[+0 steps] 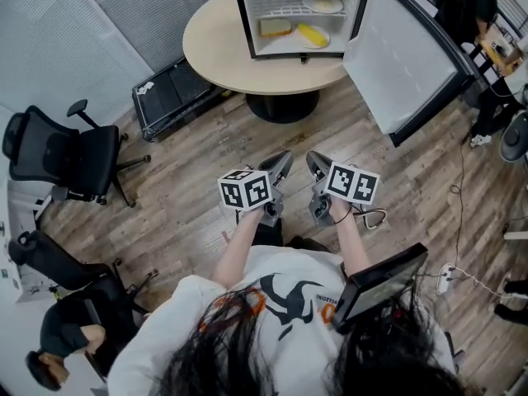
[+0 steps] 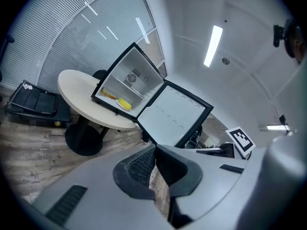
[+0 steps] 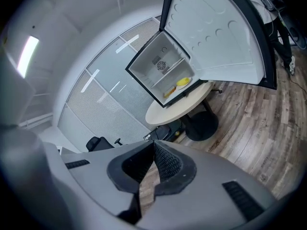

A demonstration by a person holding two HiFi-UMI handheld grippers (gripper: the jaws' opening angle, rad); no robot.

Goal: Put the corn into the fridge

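Observation:
A small fridge (image 1: 247, 15) stands open on a round beige table (image 1: 223, 52), its door (image 1: 404, 64) swung out to the right. On its lower shelf lies the yellow corn (image 1: 312, 34) on a plate, beside a brownish block (image 1: 275, 27). The corn (image 2: 124, 103) also shows in the left gripper view and the corn (image 3: 182, 83) in the right gripper view. My left gripper (image 1: 283, 160) and right gripper (image 1: 313, 158) are held side by side over the wooden floor, well short of the table. Both are shut with nothing between the jaws.
A white plate (image 1: 322, 4) sits on the fridge's upper shelf. A black crate (image 1: 175, 93) lies on the floor left of the table. Black office chairs (image 1: 70, 155) stand at the left. A person (image 1: 474, 7) is at the upper right; cables (image 1: 462, 221) trail on the floor.

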